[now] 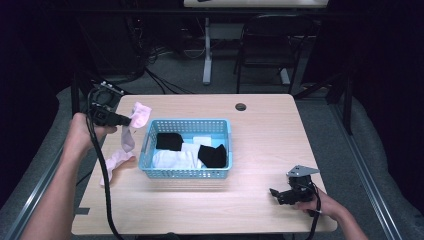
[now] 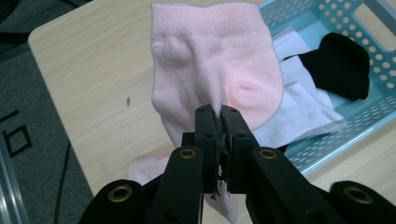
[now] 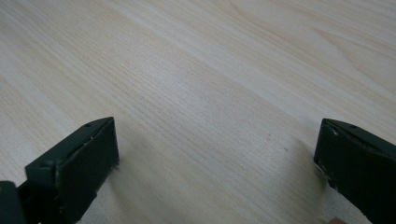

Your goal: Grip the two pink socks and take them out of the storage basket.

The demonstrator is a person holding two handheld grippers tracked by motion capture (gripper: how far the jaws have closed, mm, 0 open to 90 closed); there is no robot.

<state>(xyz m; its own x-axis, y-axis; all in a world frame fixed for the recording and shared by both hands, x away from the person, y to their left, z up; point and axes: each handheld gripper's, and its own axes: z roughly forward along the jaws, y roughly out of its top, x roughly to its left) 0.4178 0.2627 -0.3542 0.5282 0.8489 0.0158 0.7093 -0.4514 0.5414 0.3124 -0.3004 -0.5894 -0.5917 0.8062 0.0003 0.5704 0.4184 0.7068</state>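
Observation:
My left gripper (image 1: 126, 120) is shut on a pink sock (image 1: 138, 116), which it holds up above the table's left side, just left of the blue basket (image 1: 187, 172). In the left gripper view the jaws pinch the pink sock (image 2: 215, 74) near its heel, and the cuff stands upward. A second pink sock (image 1: 116, 161) lies flat on the table below it. The basket holds black socks (image 1: 169, 141) and white socks (image 1: 172, 159). My right gripper (image 1: 276, 193) rests low over the table's front right corner, open, with bare wood between its jaws (image 3: 215, 140).
The wooden table (image 1: 260, 145) has a round cable hole (image 1: 240, 106) at the back. A chair (image 1: 270, 45) and a desk leg (image 1: 207, 55) stand beyond the far edge. Cables trail from both grippers.

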